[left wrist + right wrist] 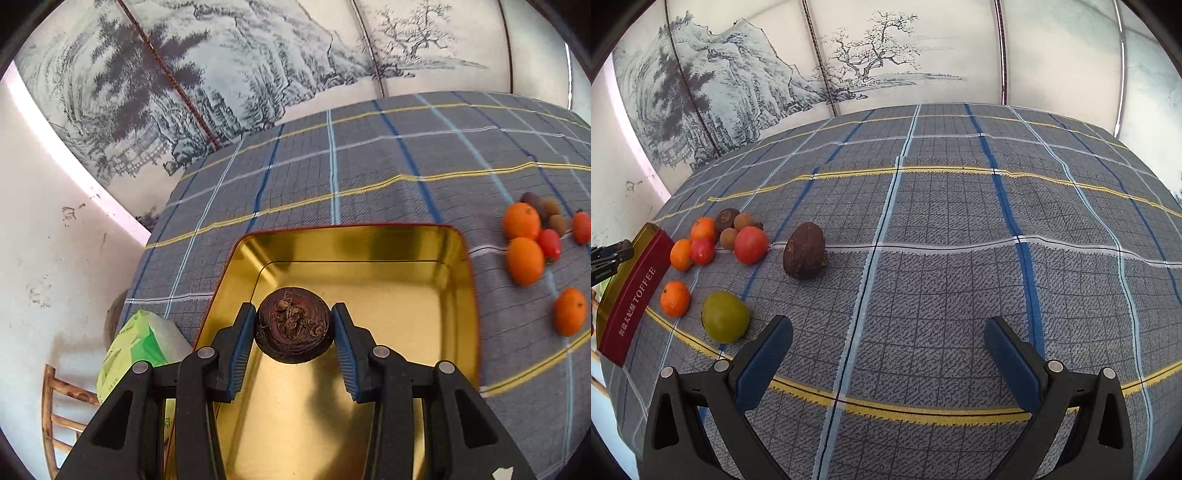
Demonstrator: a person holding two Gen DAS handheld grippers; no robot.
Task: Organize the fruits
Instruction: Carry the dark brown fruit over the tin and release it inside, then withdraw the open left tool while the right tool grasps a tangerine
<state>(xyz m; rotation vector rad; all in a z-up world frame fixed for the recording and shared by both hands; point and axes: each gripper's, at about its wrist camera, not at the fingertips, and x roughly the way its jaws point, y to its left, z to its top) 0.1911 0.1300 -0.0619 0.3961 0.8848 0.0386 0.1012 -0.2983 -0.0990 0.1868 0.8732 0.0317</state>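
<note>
My left gripper (pixel 294 325) is shut on a dark brown water chestnut (pixel 294 328) and holds it over the open gold tin (pixel 458 295). The same tin, red outside and marked TOFFEE (pixel 635 291), stands at the left edge of the right wrist view. My right gripper (pixel 888 339) is open and empty above the checked cloth. To its left lie several fruits: three oranges (pixel 675 298), two red tomatoes (pixel 751 244), a green fruit (pixel 725 316), small brown fruits (pixel 728 218) and a larger dark brown one (pixel 805 250). Some of them also show in the left wrist view (pixel 524 260).
The table carries a grey-blue checked cloth (pixel 960 229). A painted folding screen (pixel 775 74) stands behind it. A green and white bag (pixel 136 343) and a wooden chair (pixel 55 406) are left of the table beside a white wall.
</note>
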